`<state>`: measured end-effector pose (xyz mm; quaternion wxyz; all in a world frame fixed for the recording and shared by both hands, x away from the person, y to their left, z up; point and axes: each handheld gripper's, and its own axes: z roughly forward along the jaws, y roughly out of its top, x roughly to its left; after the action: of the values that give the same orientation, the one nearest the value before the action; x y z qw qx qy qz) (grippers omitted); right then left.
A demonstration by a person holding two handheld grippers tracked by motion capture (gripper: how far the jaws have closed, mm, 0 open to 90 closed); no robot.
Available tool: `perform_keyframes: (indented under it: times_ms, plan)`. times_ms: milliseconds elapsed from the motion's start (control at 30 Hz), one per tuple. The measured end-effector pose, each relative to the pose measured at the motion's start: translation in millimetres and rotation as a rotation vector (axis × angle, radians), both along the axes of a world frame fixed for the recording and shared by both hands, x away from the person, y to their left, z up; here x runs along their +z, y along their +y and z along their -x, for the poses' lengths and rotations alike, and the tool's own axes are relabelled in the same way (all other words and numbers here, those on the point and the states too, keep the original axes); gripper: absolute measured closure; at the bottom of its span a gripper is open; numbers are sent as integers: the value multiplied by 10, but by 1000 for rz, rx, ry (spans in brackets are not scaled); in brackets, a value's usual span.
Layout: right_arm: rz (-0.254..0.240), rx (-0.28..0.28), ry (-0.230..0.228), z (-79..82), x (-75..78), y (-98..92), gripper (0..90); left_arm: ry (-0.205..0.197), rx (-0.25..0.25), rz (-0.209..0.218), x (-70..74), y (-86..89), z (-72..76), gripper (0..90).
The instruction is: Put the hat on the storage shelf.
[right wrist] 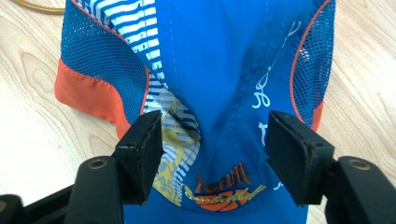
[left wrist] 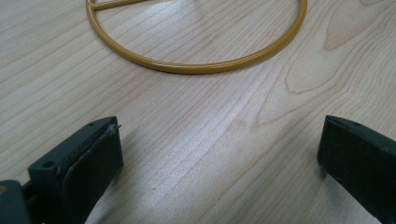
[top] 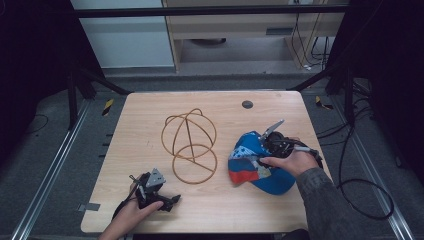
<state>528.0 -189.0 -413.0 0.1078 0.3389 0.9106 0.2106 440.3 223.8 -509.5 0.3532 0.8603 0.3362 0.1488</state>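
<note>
left gripper (left wrist: 219,154) wide – empty; right gripper (right wrist: 212,140) (part-open) astride cap (right wrist: 219,56)

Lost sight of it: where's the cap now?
In the high view the cap lies right of the wire stand, under the right gripper.

We see a pale wood-grain table (left wrist: 196,140) with a slight sheen and a glossy yellow wire frame (left wrist: 196,68), perhaps coated metal. The cap (right wrist: 219,70) is smooth cloth with mesh panels; the jaws look like matt black plastic.

a pale wooden counter (top: 150,210) stands on grey carpet floor (top: 45,150). behind it sits a light wood cabinet (top: 225,25). black cables (top: 367,195) trail at right.
</note>
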Motion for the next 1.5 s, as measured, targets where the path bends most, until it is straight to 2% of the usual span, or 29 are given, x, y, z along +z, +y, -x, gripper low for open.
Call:
perform_keyframes:
  times_ms: [200,533,700,1033,1300,1433,1500]
  plan:
    - [5,-3,18,-55,-50,25,439,0,0,0,0,0,0,0]
    - [9,24,43,-72,-79,63,764,0,0,0,0,0,0,0]
    - [1,32,54,-62,-58,59,875,0,0,0,0,0,0,0]
    - [-65,37,56,12,71,-12,895,0,0,0,0,0,0,0]
    - [-80,54,19,105,328,-59,895,0,-1,0,0,0,-2,0]
    - [-107,44,-5,128,450,-103,896,0,-1,0,0,0,-1,0]
    - [-105,43,-19,136,495,-118,896,0,0,1,0,0,0,0]
